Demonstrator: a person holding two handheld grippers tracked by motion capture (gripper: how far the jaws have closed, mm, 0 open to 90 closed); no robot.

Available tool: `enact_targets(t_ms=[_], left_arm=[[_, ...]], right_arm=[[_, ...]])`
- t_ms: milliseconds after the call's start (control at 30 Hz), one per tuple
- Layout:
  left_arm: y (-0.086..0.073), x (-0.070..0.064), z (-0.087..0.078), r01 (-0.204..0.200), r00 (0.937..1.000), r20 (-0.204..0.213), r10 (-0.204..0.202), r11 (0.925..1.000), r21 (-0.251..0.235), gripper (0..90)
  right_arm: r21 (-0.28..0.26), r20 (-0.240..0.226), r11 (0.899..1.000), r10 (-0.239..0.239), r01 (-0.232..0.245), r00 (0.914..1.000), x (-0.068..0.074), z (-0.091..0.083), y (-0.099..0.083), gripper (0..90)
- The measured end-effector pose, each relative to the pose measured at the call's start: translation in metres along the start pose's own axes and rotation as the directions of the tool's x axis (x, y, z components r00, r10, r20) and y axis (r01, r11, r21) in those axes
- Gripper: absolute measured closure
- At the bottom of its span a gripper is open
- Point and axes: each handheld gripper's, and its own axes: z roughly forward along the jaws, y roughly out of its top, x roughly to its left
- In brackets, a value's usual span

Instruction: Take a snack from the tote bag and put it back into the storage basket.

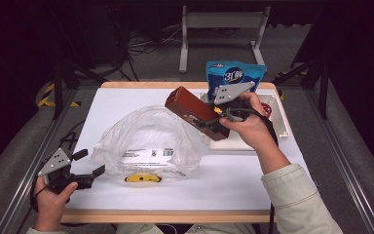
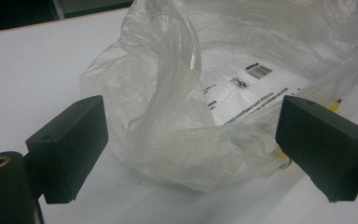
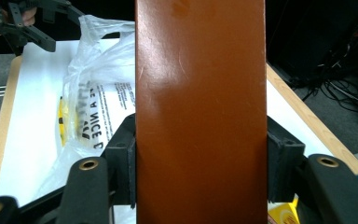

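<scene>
The high view looks forward and down from the person's side, taking in the whole white table (image 1: 102, 112). The left gripper view sits low at the near left corner, close to the plastic bag (image 2: 191, 116). The right gripper view looks from the far right, sharing that bag.

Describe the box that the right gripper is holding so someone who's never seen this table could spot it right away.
Start at the white table and its crumpled clear plastic bag in the middle. Up and right of the bag, the right gripper holds a long brown box in the air, jaws clamped on its sides. Unlike the blue pouch behind, it is glossy, plain reddish-brown and rectangular.
</scene>
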Motion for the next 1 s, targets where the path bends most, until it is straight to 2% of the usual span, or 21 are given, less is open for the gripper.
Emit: enact_targets(t_ms=[367, 633, 1000], left_arm=[[0.0, -0.001, 0.0, 0.001, 1.0, 0.001, -0.001, 1.0, 0.005, 9.8], [0.001, -0.001, 0.0, 0.001, 1.0, 0.0, -0.001, 1.0, 0.006, 9.8], [0.001, -0.001, 0.001, -0.001, 1.0, 0.0, 0.001, 1.0, 0.006, 9.8]], right_arm=[[0.004, 0.045, 1.0, 0.028, -0.028, 0.9986, -0.012, -0.02, -0.017, 42.2], [0.006, 0.063, 1.0, 0.011, -0.011, 0.9979, -0.016, -0.033, -0.023, 42.2], [0.022, 0.103, 0.999, 0.031, -0.033, 0.9942, -0.026, -0.046, -0.04, 42.2]])
